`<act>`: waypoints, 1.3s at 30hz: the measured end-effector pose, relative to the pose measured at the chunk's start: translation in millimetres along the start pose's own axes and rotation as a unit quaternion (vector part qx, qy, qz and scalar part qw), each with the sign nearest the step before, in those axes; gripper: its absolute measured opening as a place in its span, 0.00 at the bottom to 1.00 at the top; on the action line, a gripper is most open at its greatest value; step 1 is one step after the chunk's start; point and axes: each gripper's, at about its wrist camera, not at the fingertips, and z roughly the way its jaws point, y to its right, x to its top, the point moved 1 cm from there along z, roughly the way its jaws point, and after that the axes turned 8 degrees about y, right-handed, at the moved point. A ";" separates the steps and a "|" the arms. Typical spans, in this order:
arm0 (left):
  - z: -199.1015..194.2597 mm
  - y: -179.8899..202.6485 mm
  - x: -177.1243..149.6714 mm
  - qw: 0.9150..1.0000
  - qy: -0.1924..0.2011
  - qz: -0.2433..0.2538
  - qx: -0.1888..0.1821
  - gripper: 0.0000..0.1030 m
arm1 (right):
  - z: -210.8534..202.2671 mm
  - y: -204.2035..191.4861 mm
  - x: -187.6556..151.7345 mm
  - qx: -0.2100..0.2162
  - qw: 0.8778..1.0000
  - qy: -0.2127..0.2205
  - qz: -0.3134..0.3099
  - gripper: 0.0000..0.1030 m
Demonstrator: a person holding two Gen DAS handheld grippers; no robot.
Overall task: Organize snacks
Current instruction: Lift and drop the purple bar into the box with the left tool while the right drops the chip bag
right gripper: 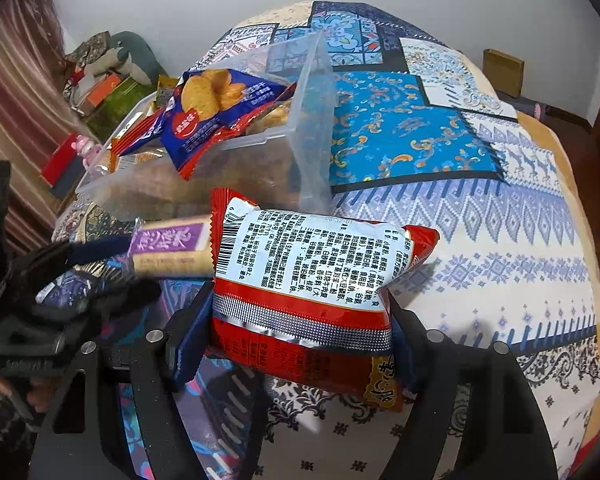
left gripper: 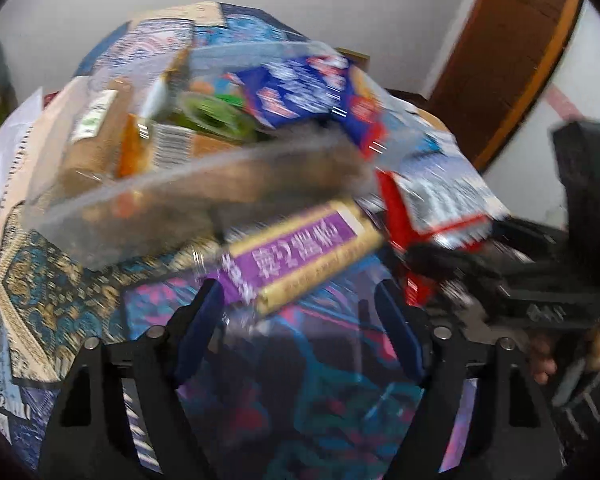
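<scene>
In the right wrist view my right gripper (right gripper: 300,300) is shut on a red snack packet (right gripper: 300,276), a pad pressed on each side, its white label up. Behind it stands a clear plastic bin (right gripper: 312,128) holding blue cookie packets (right gripper: 216,108) and other snacks. A purple-and-gold snack bar (right gripper: 168,248) lies in front of the bin, at the tips of my left gripper (right gripper: 116,272). The left wrist view is blurred. There my left gripper (left gripper: 298,296) stands open, the bar (left gripper: 300,256) reaching in by its left fingertip. The bin (left gripper: 140,188) is beyond, with the red packet (left gripper: 440,200) and right gripper (left gripper: 420,264) to the right.
A patterned blue, white and gold cloth (right gripper: 440,220) covers the table. Boxes and clutter (right gripper: 100,80) sit off the table's left, with a red box (right gripper: 62,160) nearer. A small cardboard box (right gripper: 503,72) is at the back right, a wooden door (left gripper: 508,60) behind.
</scene>
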 end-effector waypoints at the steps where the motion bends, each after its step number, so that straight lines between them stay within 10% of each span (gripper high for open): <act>1: -2.9 4.5 -2.7 1.000 -0.005 0.005 -0.015 0.73 | -1.0 0.7 -0.2 0.000 1.000 0.001 0.001 0.70; 8: -10.3 10.7 13.2 0.998 0.022 0.049 0.033 0.73 | -13.8 10.2 -3.0 -0.001 1.000 0.007 0.013 0.70; 22: 54.4 20.5 20.7 0.996 -0.045 0.071 -0.007 0.71 | -38.9 29.0 -10.4 -0.011 0.999 0.019 0.036 0.70; 29: 22.0 22.3 -5.5 0.998 -0.030 0.053 0.000 0.44 | -43.9 26.8 -11.3 -0.002 0.999 0.024 0.041 0.70; 39: -49.4 18.2 -31.4 0.997 0.038 0.043 0.044 0.44 | -57.4 -4.0 -3.2 0.020 0.999 0.044 0.023 0.70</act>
